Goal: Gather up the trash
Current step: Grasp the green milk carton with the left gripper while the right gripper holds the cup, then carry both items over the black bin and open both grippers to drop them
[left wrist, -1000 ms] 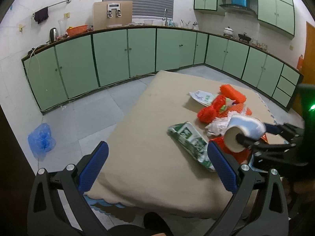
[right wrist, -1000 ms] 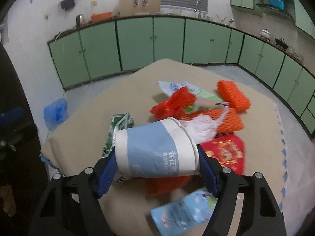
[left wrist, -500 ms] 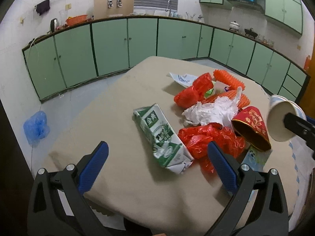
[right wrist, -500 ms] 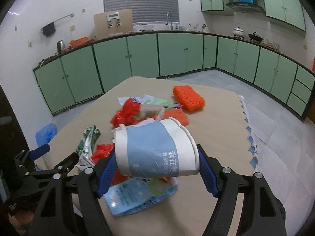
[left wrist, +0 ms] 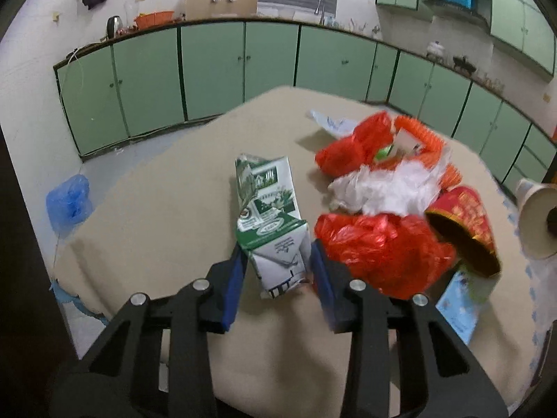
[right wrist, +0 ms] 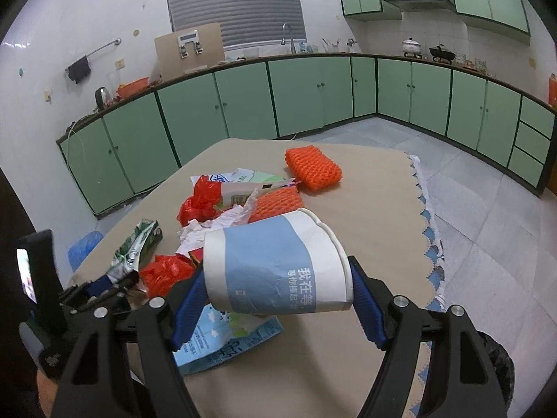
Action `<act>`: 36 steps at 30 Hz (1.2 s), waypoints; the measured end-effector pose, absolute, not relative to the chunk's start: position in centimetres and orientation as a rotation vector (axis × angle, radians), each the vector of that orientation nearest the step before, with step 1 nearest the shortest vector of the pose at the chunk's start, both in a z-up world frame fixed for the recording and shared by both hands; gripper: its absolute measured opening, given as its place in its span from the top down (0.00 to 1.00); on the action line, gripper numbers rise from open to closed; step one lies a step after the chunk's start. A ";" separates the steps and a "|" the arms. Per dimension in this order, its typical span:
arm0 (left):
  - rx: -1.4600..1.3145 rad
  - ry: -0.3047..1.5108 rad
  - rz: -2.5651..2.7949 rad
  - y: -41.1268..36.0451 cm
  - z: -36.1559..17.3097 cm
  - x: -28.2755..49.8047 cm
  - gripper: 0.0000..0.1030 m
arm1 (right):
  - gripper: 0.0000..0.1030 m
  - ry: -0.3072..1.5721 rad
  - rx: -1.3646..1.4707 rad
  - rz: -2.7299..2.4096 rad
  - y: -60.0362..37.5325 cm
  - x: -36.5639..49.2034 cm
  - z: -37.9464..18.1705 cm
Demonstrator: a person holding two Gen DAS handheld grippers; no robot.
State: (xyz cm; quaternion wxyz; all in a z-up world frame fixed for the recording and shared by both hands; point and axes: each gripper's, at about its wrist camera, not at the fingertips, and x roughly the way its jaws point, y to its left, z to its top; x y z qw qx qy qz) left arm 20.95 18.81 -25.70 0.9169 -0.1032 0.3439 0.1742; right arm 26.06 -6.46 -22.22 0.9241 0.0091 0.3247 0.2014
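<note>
A green and white milk carton (left wrist: 269, 214) lies flattened on the beige table (left wrist: 167, 216). My left gripper (left wrist: 276, 271) is shut on the carton's near end, blue pads on both sides. My right gripper (right wrist: 275, 289) is shut on a blue and white paper cup (right wrist: 275, 268), held on its side above the table; the cup also shows at the right edge of the left wrist view (left wrist: 536, 219). The carton (right wrist: 134, 250) and my left gripper (right wrist: 104, 292) show at the left in the right wrist view.
A trash pile sits beside the carton: red plastic bags (left wrist: 383, 247), white crumpled paper (left wrist: 386, 188), a red paper bowl (left wrist: 466, 230), orange foam nets (right wrist: 313, 169), a light blue packet (right wrist: 226, 345). A blue bag (left wrist: 68, 202) lies on the floor. Green cabinets line the walls.
My left gripper moved forward to the milk carton and closed on its near end. My right gripper kept hold of the cup and drew back to the right of the pile.
</note>
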 end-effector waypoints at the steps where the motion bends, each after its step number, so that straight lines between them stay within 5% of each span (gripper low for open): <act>1: -0.208 0.701 0.358 18.8 -25.4 20.8 0.65 | 0.28 0.664 0.020 0.414 -6.5 26.0 -22.0; 22: -0.166 0.551 0.231 16.9 -15.7 13.4 0.67 | 0.28 0.610 0.040 0.374 -9.3 20.9 -18.1; 36: -0.093 0.516 -0.106 4.4 -12.1 12.0 0.67 | 0.28 0.601 0.090 0.161 -20.2 15.9 -17.1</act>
